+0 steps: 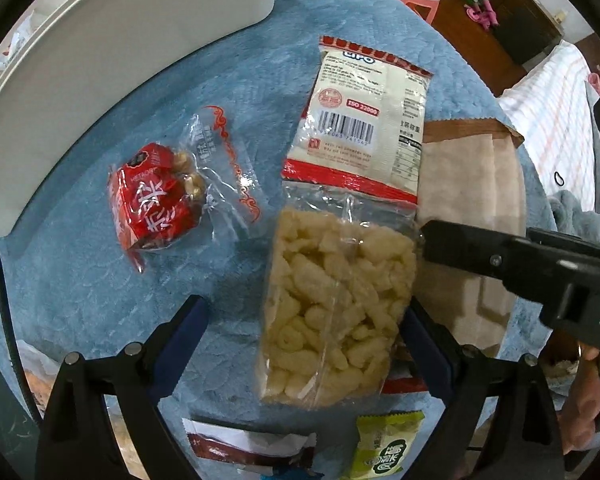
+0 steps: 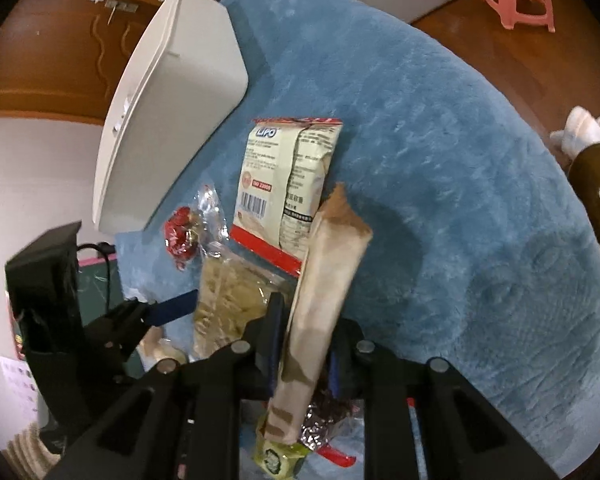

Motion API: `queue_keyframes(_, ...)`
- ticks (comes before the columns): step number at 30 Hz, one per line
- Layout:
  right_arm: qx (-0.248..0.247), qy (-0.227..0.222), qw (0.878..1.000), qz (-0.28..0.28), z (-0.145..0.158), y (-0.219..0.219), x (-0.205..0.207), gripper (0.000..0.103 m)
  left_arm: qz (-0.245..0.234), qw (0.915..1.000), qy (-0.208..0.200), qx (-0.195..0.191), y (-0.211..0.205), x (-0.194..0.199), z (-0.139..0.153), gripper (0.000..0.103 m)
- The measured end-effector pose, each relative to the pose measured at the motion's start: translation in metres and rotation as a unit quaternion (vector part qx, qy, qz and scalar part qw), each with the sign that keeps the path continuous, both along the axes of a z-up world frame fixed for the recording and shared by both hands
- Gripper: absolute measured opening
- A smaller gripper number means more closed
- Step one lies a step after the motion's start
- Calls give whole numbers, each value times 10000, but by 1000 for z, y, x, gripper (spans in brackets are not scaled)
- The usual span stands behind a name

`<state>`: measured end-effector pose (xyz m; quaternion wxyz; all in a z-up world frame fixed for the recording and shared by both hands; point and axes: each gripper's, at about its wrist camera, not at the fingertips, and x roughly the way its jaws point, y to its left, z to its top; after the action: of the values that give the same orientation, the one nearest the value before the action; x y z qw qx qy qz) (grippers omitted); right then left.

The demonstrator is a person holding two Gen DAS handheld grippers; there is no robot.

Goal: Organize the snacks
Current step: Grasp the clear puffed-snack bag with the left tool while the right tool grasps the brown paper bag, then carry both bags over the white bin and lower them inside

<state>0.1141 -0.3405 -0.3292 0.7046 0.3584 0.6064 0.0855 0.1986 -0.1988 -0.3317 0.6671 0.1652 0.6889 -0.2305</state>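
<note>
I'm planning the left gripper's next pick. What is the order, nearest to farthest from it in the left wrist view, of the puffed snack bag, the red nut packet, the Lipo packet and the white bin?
1. Puffed snack bag, between the fingers.
2. Red nut packet, ahead left.
3. Lipo packet, straight ahead.
4. White bin, far left.

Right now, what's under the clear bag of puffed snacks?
The puffed snack bag overlaps the red bottom edge of the white Lipo packet. A red wrapper edge pokes out at its lower right. Otherwise blue cloth; anything else beneath is covered.
</note>
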Motion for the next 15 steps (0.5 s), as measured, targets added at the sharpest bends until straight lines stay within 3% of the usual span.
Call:
queue_keyframes(3,9,-17,10000,25,2,4,2,16,-93,9999,-9,-57,1,0,-2,83)
queue_keyframes(6,48,-48,10000,29,10,-2,-4,15,-288,9994,-61,-185,-4,-7,2,61)
queue_keyframes(15,-166,-414,9989,109,42,-8,-21,13,-154,9996,-194,-104,0,-19,17,61)
